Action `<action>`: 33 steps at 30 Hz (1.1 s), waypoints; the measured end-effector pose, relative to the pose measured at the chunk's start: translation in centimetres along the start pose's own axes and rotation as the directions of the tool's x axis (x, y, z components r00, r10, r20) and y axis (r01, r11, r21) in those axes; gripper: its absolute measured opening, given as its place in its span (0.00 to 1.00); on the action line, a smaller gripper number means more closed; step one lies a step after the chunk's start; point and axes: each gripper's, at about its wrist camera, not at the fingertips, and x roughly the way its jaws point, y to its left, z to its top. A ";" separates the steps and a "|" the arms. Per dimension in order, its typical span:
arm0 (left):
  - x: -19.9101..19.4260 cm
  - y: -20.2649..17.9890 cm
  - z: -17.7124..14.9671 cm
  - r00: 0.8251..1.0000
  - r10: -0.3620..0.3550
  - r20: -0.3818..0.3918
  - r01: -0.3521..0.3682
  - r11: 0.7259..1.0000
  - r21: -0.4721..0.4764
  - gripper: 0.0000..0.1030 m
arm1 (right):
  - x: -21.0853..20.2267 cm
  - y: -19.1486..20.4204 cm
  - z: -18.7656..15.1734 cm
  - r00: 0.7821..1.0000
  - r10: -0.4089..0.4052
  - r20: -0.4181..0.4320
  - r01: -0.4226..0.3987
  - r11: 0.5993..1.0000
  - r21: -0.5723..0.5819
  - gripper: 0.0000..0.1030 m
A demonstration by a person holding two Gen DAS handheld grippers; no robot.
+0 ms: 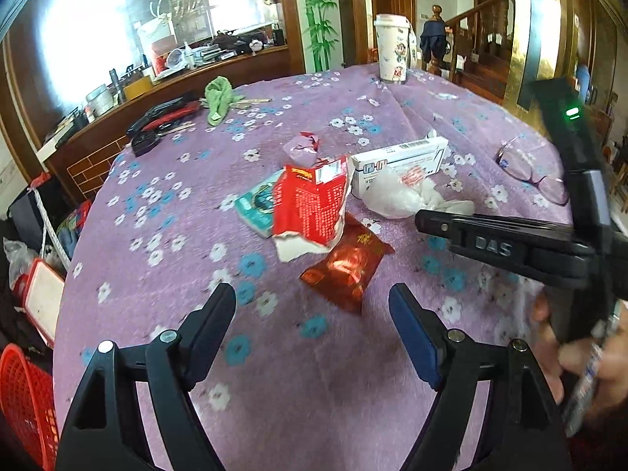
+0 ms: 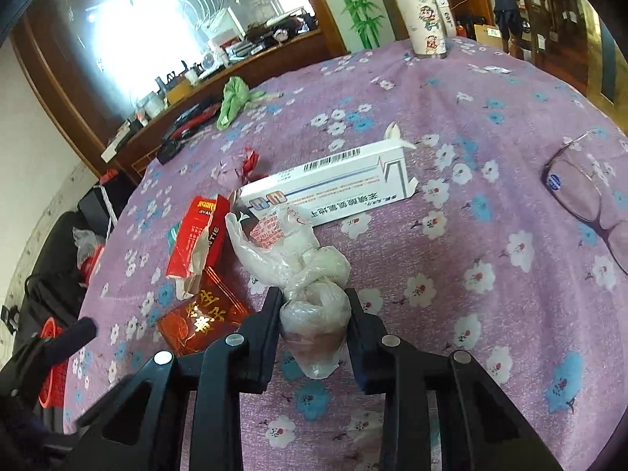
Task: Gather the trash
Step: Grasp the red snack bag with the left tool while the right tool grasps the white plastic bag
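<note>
Trash lies mid-table on the purple flowered cloth [image 1: 165, 180]. It includes a torn red carton [image 1: 310, 204], a red foil packet [image 1: 347, 271], a teal packet [image 1: 255, 204], a crumpled pink wrapper [image 1: 302, 145] and a white medicine box [image 1: 396, 157]. My right gripper [image 2: 314, 298] is shut on the knotted end of a clear plastic bag [image 2: 298, 251], which rests on the cloth in front of the box [image 2: 333, 184]. The left gripper [image 1: 312, 294] hangs open just short of the foil packet, with nothing between its fingers. A hand holds the right gripper [image 1: 428, 223] at the right edge.
A tall printed cup [image 1: 390, 51] stands at the far edge. Glasses [image 1: 530, 172] lie at the right. A green cloth [image 1: 218, 98] and black and red items [image 1: 165, 114] sit at the far left. A red basket [image 1: 23, 400] stands below the table's left edge.
</note>
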 end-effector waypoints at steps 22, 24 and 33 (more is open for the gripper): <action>5.9 -2.5 1.0 0.997 -0.036 -0.066 0.039 0.998 0.041 0.43 | -1.4 -0.4 -0.1 0.999 0.013 0.047 -0.015 0.999 0.034 0.32; 5.7 -2.2 0.6 0.997 -0.044 -0.065 0.045 0.999 0.025 0.43 | -1.4 -0.2 0.0 0.999 0.010 0.051 -0.012 1.000 0.025 0.32; 1.5 0.2 -2.4 0.998 -0.065 -0.021 0.064 0.997 -0.031 0.42 | -1.7 1.2 -0.2 0.997 -0.008 0.078 0.011 0.999 -0.046 0.32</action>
